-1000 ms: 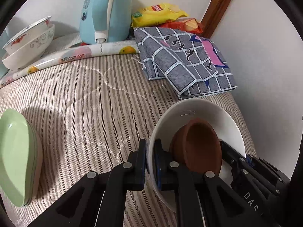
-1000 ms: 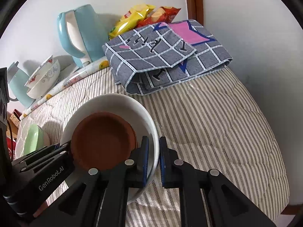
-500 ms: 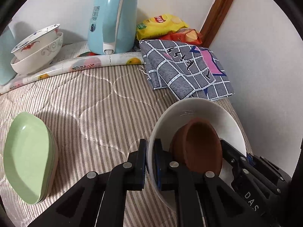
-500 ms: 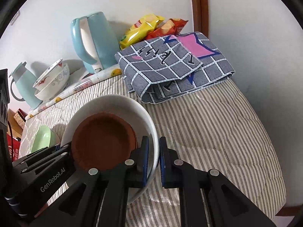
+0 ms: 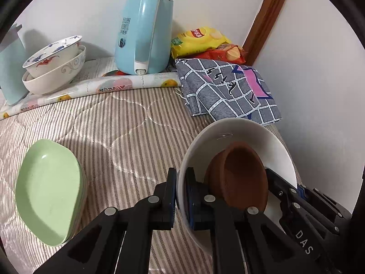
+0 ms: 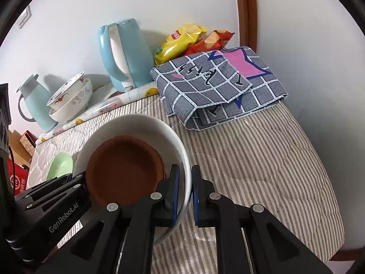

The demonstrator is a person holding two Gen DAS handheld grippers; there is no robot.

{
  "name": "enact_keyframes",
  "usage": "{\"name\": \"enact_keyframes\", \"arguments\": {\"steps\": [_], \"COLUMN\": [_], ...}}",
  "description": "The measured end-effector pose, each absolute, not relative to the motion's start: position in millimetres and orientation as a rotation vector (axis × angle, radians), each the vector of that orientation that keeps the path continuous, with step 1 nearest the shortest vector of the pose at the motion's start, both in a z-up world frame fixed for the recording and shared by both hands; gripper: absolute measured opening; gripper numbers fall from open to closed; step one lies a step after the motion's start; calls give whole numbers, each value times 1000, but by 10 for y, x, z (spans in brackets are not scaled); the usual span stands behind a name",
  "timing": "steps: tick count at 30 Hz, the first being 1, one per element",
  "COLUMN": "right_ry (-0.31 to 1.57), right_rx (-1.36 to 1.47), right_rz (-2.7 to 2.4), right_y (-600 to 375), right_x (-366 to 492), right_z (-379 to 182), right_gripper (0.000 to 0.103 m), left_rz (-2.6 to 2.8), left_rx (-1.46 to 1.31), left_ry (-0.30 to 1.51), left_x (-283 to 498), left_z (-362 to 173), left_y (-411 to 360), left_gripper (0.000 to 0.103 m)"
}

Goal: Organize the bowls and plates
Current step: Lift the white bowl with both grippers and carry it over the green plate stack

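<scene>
A striped quilted bedspread (image 5: 127,123) carries everything. On it, a folded grey checked cloth (image 6: 219,86) lies by the wall, with a pale blue electric kettle (image 5: 143,34) beside it. Both tongs pinch opposite rims of the white bowl (image 5: 239,132), held above the spread: the left gripper (image 5: 181,196) is closed on its near-left rim, the right gripper (image 6: 183,194) on its right rim. A brown dish (image 6: 123,169) sits nested inside the bowl. To the left lies a green plate stack (image 5: 48,189); at the back two patterned bowls (image 5: 53,64) are already nested. By my reading, the stacking is mostly done, and the carried pair still needs a resting place. Readable writing: "GenRobot.AI" and "DAS" on the grippers; the yellow chip bag (image 5: 198,41) is too blurred.
</scene>
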State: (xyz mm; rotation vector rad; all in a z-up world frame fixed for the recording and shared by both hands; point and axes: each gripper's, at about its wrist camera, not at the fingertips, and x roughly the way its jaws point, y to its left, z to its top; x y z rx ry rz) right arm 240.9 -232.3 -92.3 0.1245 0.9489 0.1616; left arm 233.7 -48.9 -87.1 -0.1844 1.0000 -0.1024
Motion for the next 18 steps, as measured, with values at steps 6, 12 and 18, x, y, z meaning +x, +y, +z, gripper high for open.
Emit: {"name": "enact_keyframes", "arguments": {"steps": [6, 12, 18], "right_ry": [940, 932, 925], "right_rx": [126, 124, 121], "right_rz": [167, 176, 182], "right_y": [-2242, -2129, -2009], "right_x": [2371, 2353, 2336], "right_z": [-864, -811, -762], "right_gripper": [10, 10, 10], "left_rz": [-98, -93, -89], "left_rx": [-182, -182, -190], "left_ry": [989, 977, 971], "left_x": [2289, 2266, 2244], "left_z": [-798, -720, -661], "left_y": [-408, -285, -163], "left_gripper": [9, 9, 9]}}
